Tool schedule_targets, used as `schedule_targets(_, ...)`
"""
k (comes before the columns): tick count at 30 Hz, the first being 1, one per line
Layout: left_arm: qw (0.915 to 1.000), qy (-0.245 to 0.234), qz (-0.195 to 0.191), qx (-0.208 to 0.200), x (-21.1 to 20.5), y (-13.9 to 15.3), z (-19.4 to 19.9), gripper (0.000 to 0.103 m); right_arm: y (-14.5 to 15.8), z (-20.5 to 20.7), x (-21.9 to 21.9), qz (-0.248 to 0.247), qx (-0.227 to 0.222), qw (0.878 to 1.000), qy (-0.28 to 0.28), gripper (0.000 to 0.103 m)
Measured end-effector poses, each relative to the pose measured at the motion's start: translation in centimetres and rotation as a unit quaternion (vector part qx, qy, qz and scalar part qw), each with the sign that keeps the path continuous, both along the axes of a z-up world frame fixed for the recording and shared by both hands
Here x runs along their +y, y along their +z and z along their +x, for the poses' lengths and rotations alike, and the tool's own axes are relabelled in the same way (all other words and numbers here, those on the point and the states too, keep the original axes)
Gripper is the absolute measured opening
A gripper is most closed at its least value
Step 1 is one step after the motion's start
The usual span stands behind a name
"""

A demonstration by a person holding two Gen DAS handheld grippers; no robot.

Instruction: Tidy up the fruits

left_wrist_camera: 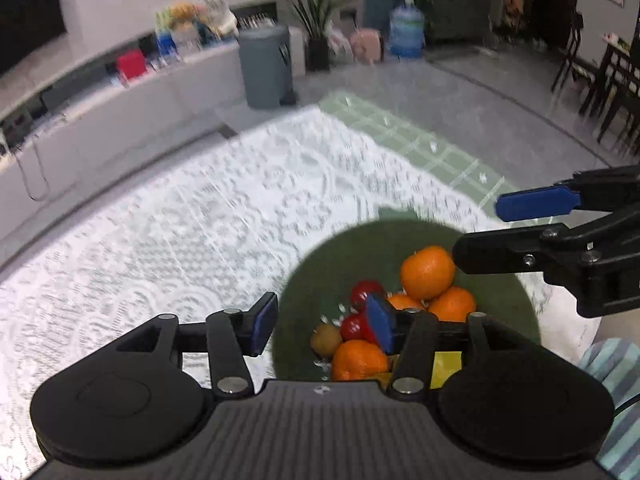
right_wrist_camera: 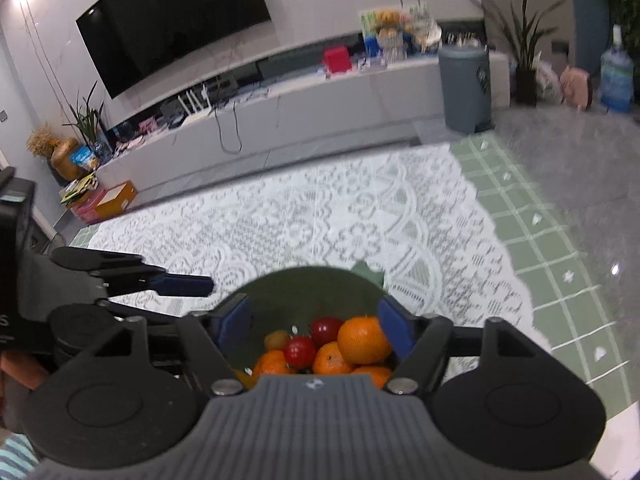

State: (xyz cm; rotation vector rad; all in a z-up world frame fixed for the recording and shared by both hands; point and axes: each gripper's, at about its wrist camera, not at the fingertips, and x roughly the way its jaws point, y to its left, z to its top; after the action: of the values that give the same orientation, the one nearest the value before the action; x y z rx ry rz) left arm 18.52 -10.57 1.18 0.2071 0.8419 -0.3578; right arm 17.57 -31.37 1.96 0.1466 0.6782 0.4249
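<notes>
A dark green bowl (left_wrist_camera: pixel 344 252) sits on the white lace tablecloth and holds several oranges (left_wrist_camera: pixel 427 273), red fruits (left_wrist_camera: pixel 366 294) and a small brownish fruit (left_wrist_camera: pixel 326 339). My left gripper (left_wrist_camera: pixel 322 324) is open and empty, low over the bowl's near left side. My right gripper (left_wrist_camera: pixel 478 230) reaches in from the right, open, its lower finger beside the top orange. In the right wrist view the right gripper (right_wrist_camera: pixel 314 322) is open above the bowl (right_wrist_camera: pixel 296 288), with the top orange (right_wrist_camera: pixel 363 340) by its right pad. The left gripper (right_wrist_camera: pixel 176 280) shows at left.
The lace cloth (left_wrist_camera: pixel 192 216) covers a green checked cloth (left_wrist_camera: pixel 440 152) on the table. Beyond the table's far edge are a grey bin (left_wrist_camera: pixel 266 66), a TV bench (right_wrist_camera: pixel 304 104), a plant (left_wrist_camera: pixel 316 12) and a water jug (left_wrist_camera: pixel 406 28). Dark chairs (left_wrist_camera: pixel 612 80) stand at far right.
</notes>
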Motion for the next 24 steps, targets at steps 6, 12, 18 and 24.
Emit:
schedule_targets(6,0.9956,0.041,-0.015,-0.083,2.1,3.0,-3.7,0.084,1.5,-4.3,0.7,-0.005,-0.064,0.997,-0.037,0.088)
schedule_targets(12,0.9825,0.079,0.008,-0.169,3.7,4.5,-7.6,0.090,1.3,-8.5,2.3,-0.010,-0.099,0.993,-0.069,0.094)
schedule_targets(18,0.9677,0.096,0.038,-0.230,4.3,4.4,-11.3,0.097,1.1,-12.6,4.4,-0.035,-0.127,0.987,-0.096,0.099)
schedule_targets(24,0.9619,0.117,0.023,-0.246,5.6,3.9,-14.3,0.099,0.8,-15.5,6.9,-0.065,-0.150,0.982,-0.099,0.099)
